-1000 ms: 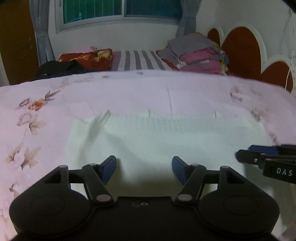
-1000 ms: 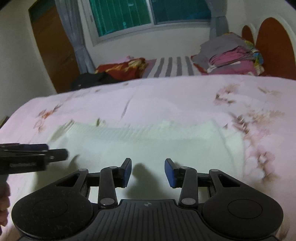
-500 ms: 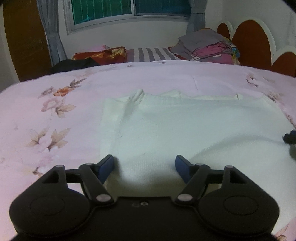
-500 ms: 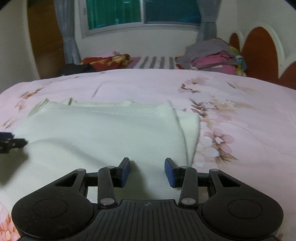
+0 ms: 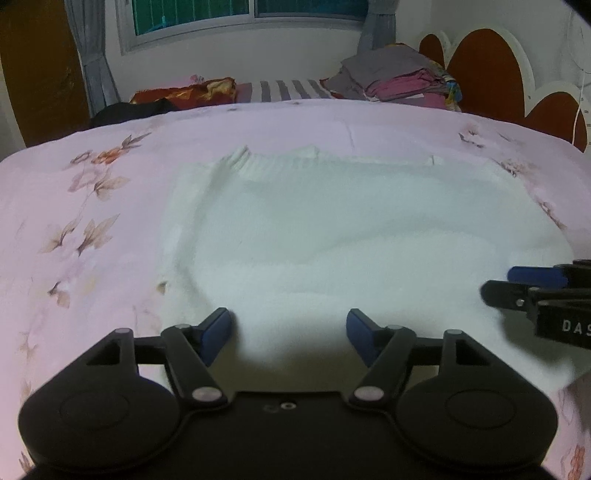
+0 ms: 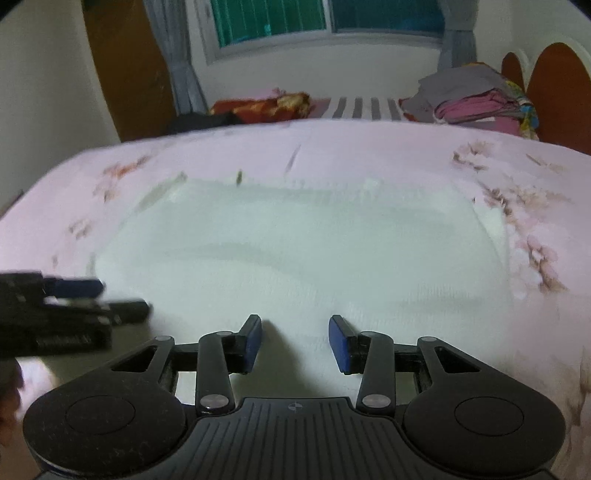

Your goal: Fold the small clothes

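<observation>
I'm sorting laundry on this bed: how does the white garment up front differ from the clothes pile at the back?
The white garment is one pale piece spread flat on the floral bedsheet; the clothes pile is several grey and pink pieces stacked up. The white garment lies under both grippers; the clothes pile sits far off by the headboard. Both are fabric.

Place: a bedroom in a home.
Bed: pink floral bedsheet (image 5: 110,177) spread across the mattress, filling the foreground.
Headboard: red-brown scalloped padded headboard with white trim (image 5: 484,70) on the right.
Laundry: stack of folded grey and pink clothes (image 5: 399,79).
Window: green-tinted window (image 6: 325,18) flanked by grey curtains (image 6: 177,74).
</observation>
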The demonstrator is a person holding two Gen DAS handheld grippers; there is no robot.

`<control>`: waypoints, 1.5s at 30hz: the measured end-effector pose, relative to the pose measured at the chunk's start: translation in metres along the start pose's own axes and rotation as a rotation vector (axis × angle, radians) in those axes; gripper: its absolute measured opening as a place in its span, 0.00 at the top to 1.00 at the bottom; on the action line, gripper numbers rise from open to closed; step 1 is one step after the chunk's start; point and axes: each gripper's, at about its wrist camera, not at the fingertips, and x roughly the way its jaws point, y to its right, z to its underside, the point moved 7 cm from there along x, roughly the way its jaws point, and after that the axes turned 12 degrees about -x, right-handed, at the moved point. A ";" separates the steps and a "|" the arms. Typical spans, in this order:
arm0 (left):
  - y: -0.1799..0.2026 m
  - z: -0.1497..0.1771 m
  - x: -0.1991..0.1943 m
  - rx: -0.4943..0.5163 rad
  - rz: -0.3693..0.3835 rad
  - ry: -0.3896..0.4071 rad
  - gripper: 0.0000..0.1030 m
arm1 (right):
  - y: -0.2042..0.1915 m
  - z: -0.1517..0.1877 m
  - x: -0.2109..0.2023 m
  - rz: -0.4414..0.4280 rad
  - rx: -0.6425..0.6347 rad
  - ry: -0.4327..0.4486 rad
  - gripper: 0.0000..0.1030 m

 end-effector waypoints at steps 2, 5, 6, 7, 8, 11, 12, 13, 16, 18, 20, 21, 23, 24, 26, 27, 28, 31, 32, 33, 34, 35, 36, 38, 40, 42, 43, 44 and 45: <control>-0.005 0.004 -0.004 -0.007 -0.002 -0.007 0.30 | 0.002 0.008 -0.004 0.013 -0.015 -0.002 0.61; -0.009 0.010 -0.008 -0.005 0.003 -0.010 0.29 | 0.011 0.016 -0.015 0.040 0.021 -0.010 0.61; -0.010 0.011 -0.009 -0.005 0.005 -0.009 0.28 | 0.014 0.020 -0.018 0.055 0.028 -0.015 0.61; -0.011 0.011 -0.009 -0.004 0.009 -0.009 0.28 | 0.016 0.026 -0.020 0.066 0.028 -0.024 0.61; -0.011 0.012 -0.011 -0.003 0.010 -0.011 0.28 | 0.016 0.031 -0.023 0.074 0.015 -0.021 0.61; -0.012 0.012 -0.013 -0.002 0.015 -0.026 0.28 | 0.015 0.037 -0.036 0.121 -0.002 -0.036 0.61; -0.012 0.013 -0.014 -0.003 0.018 -0.031 0.28 | 0.015 0.040 -0.038 0.137 -0.001 -0.040 0.61; -0.013 0.013 -0.015 -0.006 0.020 -0.035 0.28 | 0.015 0.046 -0.039 0.147 -0.002 -0.048 0.61; -0.016 0.014 -0.019 -0.027 0.036 -0.055 0.29 | 0.013 0.052 -0.047 0.177 -0.017 -0.060 0.61; -0.019 0.014 -0.023 -0.058 0.051 -0.077 0.29 | 0.014 0.054 -0.050 0.195 0.008 -0.063 0.61; -0.021 0.013 -0.028 -0.091 0.073 -0.098 0.29 | 0.014 0.059 -0.050 0.203 0.009 -0.078 0.61; -0.022 0.013 -0.029 -0.108 0.083 -0.109 0.29 | 0.012 0.057 -0.051 0.211 -0.001 -0.087 0.61; -0.024 0.013 -0.033 -0.145 0.106 -0.136 0.29 | 0.009 0.051 -0.057 0.206 0.024 -0.071 0.60; -0.026 0.014 -0.035 -0.169 0.115 -0.148 0.29 | 0.007 0.047 -0.061 0.191 0.045 -0.048 0.60; -0.030 0.015 -0.039 -0.207 0.131 -0.168 0.28 | -0.001 0.040 -0.066 0.175 0.069 -0.024 0.60; -0.031 0.015 -0.041 -0.220 0.138 -0.175 0.27 | -0.005 0.037 -0.066 0.170 0.068 -0.018 0.60; -0.033 0.016 -0.043 -0.236 0.145 -0.183 0.26 | -0.010 0.034 -0.067 0.163 0.066 -0.014 0.60; -0.043 0.022 -0.052 -0.284 0.173 -0.204 0.20 | -0.024 0.026 -0.067 0.136 0.072 -0.003 0.60; -0.047 0.025 -0.054 -0.305 0.178 -0.213 0.20 | -0.028 0.024 -0.067 0.128 0.074 0.001 0.60; -0.051 0.029 -0.056 -0.328 0.186 -0.225 0.20 | -0.032 0.021 -0.067 0.121 0.072 0.005 0.60; -0.055 0.034 -0.057 -0.357 0.198 -0.241 0.20 | -0.035 0.019 -0.067 0.116 0.071 0.008 0.60; -0.059 0.038 -0.057 -0.391 0.211 -0.256 0.20 | -0.038 0.017 -0.067 0.111 0.072 0.010 0.60; -0.064 0.043 -0.057 -0.437 0.228 -0.269 0.20 | -0.040 0.016 -0.066 0.105 0.073 0.011 0.60; -0.071 0.050 -0.055 -0.511 0.248 -0.273 0.20 | -0.044 0.014 -0.064 0.093 0.074 0.013 0.60; -0.074 0.051 -0.054 -0.547 0.267 -0.245 0.20 | -0.047 0.013 -0.062 0.086 0.071 0.013 0.60; -0.075 0.051 -0.052 -0.582 0.284 -0.224 0.17 | -0.049 0.013 -0.058 0.081 0.072 0.006 0.60; -0.075 0.051 -0.051 -0.606 0.295 -0.214 0.14 | -0.049 0.013 -0.056 0.077 0.074 0.004 0.60; -0.075 0.051 -0.049 -0.629 0.305 -0.201 0.13 | -0.050 0.013 -0.055 0.073 0.073 0.002 0.60; -0.076 0.051 -0.048 -0.648 0.314 -0.186 0.13 | -0.050 0.013 -0.053 0.070 0.071 0.001 0.60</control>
